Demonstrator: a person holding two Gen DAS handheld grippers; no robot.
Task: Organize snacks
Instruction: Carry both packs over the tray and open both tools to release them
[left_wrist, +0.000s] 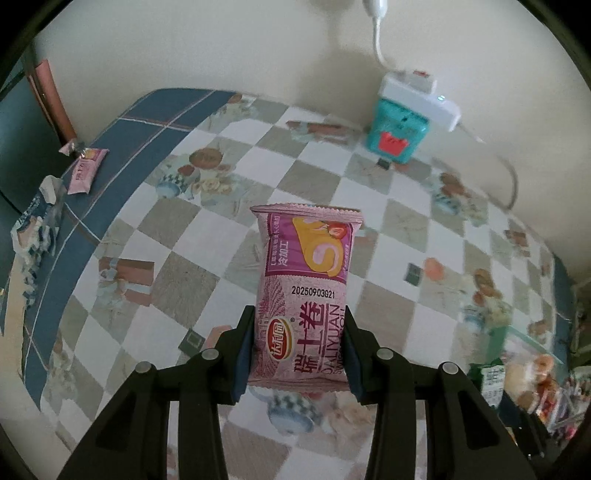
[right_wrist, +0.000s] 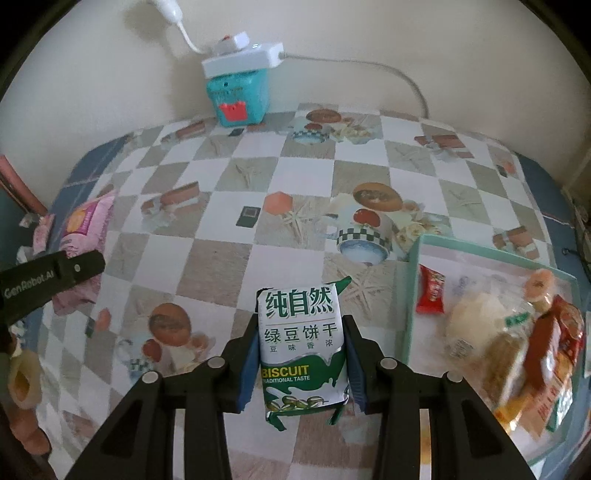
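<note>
Table's got a checkered cloth (right_wrist: 229, 254) with food prints and a blue border, pushed up against a plain cream wall (right_wrist: 369, 33). Far ahead of the tongs a teal box (right_wrist: 236, 98) sits by the wall with a white power strip (right_wrist: 242, 59) on top, cord trailing off.

Left wrist view: the swiss roll packet (left_wrist: 304, 291) stands at centre frame between the fingers of the left gripper (left_wrist: 298, 354), above the table (left_wrist: 388, 295). A second packet (left_wrist: 85, 170) lies at the table's left edge; the timer box (left_wrist: 397, 133) sits upper right, against the wall.

Right wrist view: the biscuit packet (right_wrist: 303, 350) sits lower centre in the right gripper (right_wrist: 301, 360); the tray (right_wrist: 413, 295) of snacks lies to its right.
</note>
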